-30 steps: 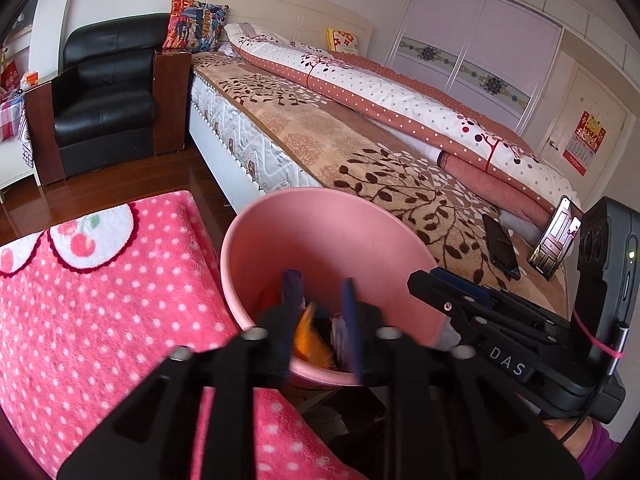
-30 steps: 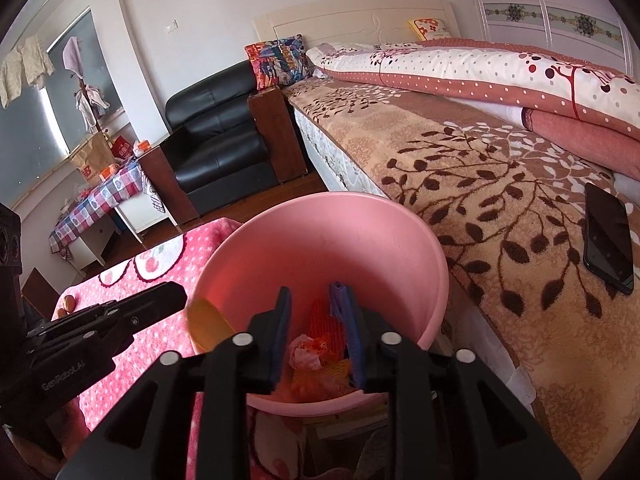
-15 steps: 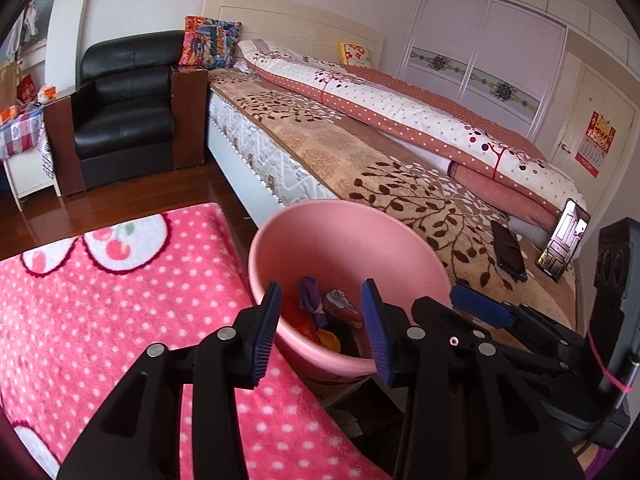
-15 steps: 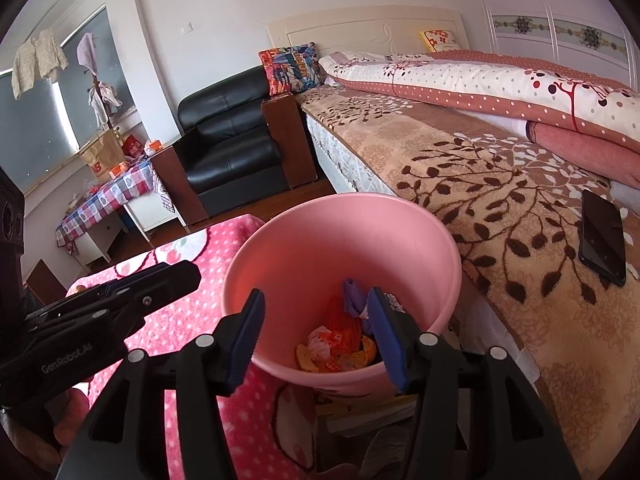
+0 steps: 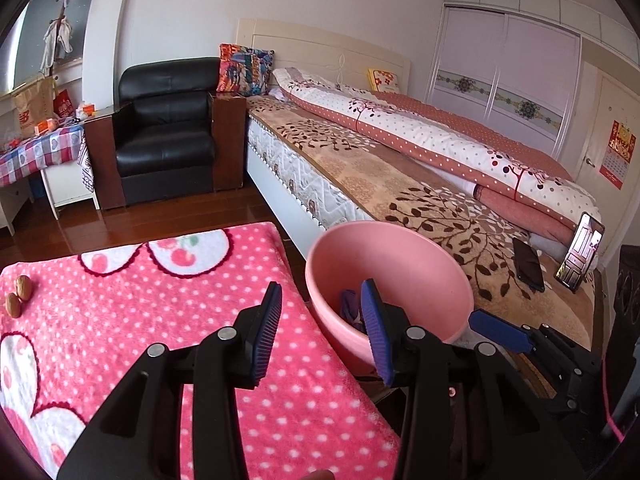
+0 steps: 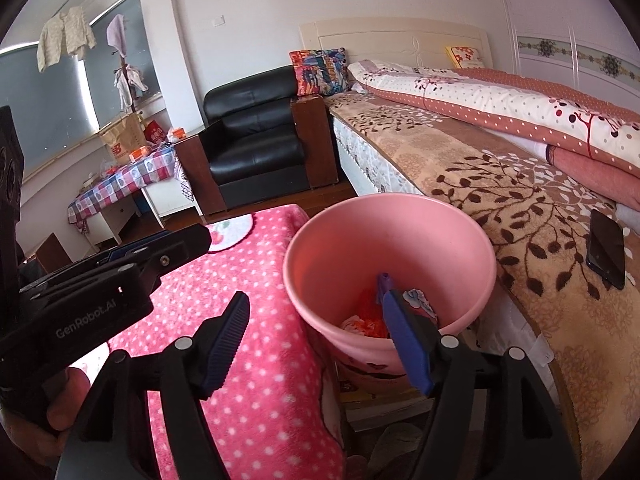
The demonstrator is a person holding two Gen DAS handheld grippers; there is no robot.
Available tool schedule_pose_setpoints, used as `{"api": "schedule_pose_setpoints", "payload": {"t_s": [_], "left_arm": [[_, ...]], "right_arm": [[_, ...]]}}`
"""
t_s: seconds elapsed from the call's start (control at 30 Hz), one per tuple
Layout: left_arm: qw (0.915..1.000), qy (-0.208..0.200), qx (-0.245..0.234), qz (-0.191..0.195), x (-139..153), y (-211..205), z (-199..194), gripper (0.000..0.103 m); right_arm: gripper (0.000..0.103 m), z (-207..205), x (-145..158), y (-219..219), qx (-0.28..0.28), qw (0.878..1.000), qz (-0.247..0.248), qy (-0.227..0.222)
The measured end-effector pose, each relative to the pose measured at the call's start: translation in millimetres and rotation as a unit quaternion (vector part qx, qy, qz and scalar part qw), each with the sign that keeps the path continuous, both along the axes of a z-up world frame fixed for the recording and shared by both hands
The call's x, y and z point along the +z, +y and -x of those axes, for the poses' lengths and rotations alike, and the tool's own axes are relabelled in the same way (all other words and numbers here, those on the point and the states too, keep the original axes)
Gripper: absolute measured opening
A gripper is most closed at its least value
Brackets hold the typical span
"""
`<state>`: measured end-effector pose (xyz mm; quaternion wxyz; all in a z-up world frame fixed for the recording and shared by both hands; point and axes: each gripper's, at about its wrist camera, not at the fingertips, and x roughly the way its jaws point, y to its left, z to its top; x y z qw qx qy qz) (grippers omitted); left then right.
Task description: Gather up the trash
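Both grippers, left (image 5: 320,320) wide and empty, right (image 6: 316,336) opening (empty too), hover beside the bin (image 6: 320,248); nuts (image 5: 18,294) lie far left, nearer the left.

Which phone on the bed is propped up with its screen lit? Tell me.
The far phone, near the folded quilt. It stands tilted with a bright picture on its screen. The other phone lies flat beside it, screen dark.

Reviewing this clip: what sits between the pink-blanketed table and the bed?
The pink bin, holding trash, stands between the blanket and the bed, clearest in the right wrist view.
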<state>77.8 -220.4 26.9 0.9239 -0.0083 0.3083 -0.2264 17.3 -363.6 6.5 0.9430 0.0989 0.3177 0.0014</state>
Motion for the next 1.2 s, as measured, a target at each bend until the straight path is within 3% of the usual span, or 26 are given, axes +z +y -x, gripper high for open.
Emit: {"api": "schedule_pose_setpoints", "payload": {"t_s": [0.4, 1.2], "left_arm": [[0.9993, -0.027, 0.025, 0.004, 10, 22, 17, 0.039], [0.9974, -0.025, 0.066, 0.016, 4, 73, 26, 0.037]], "right_arm": [[0.072, 15, 13, 29, 0.007, 1.000, 0.010, -0.028], [0.072, 14, 5, 77, 0.040, 0.999, 0.004, -0.030]]}}
